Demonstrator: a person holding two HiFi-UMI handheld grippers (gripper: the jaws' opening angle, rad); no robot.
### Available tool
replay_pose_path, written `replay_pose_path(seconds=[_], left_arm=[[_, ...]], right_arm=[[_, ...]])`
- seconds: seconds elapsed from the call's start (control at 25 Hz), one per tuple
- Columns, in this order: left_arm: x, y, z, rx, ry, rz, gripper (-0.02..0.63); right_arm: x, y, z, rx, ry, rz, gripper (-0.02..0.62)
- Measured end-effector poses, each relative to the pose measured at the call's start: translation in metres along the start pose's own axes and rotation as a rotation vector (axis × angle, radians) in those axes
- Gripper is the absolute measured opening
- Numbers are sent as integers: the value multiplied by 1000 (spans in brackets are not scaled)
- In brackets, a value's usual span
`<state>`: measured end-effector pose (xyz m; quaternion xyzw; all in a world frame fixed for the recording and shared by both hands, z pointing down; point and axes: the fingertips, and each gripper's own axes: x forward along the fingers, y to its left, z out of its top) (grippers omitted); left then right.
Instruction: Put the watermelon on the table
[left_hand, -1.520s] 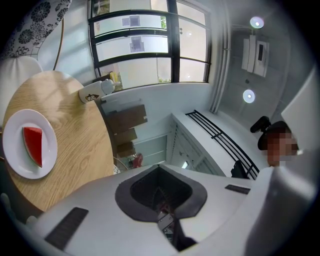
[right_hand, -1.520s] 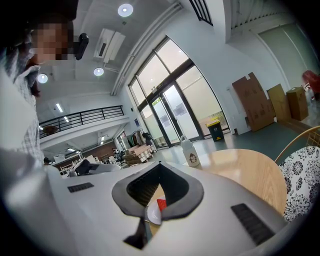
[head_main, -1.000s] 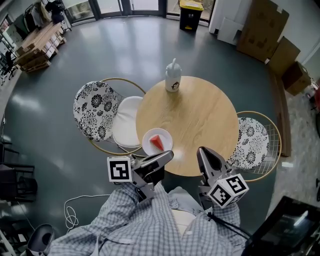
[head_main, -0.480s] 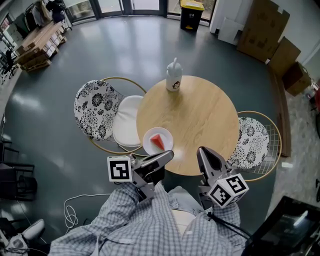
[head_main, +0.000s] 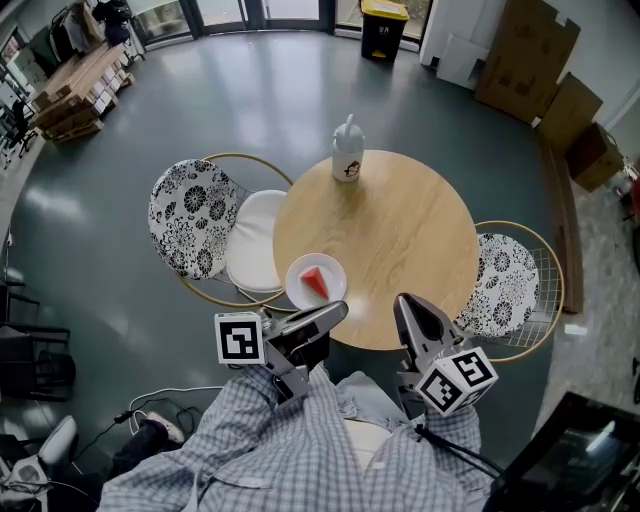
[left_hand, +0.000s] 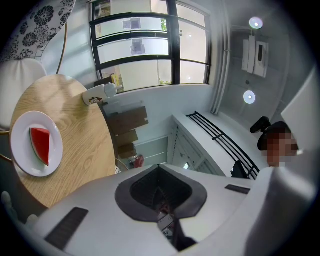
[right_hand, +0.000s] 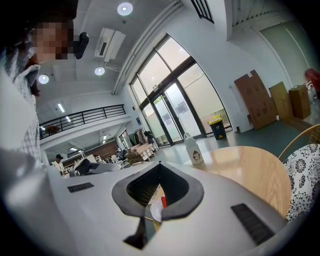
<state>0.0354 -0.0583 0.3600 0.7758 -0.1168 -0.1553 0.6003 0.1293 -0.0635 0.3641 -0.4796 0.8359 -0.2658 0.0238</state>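
A red watermelon slice (head_main: 316, 282) lies on a small white plate (head_main: 299, 290) at the near left edge of the round wooden table (head_main: 400, 240). My left gripper (head_main: 335, 311) hovers shut just in front of the plate, nothing in it. My right gripper (head_main: 407, 305) is shut and empty over the table's near edge, to the right of the plate. In the left gripper view the slice (left_hand: 41, 145) and plate (left_hand: 22, 150) sit far left, away from the left gripper (left_hand: 160, 168). In the right gripper view the slice (right_hand: 163, 202) shows through the hollow under the right gripper (right_hand: 160, 166).
A white squeeze bottle (head_main: 347, 152) stands at the table's far edge. A wire chair with a floral cushion (head_main: 190, 222) and white seat (head_main: 255, 248) stands left, another floral chair (head_main: 506, 285) right. A bystander's shoes and a cable (head_main: 140, 432) are on the floor at lower left.
Both grippers, the plate and the slice have stayed put. At the lower left of the head view a bystander's feet have stepped further into the picture.
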Motion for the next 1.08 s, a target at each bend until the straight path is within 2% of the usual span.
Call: replay_pose_path(seconds=[1.08], left_arm=[[7, 3, 0, 4, 8, 3, 8]], right_arm=[[1, -5, 0, -3, 18, 2, 8]])
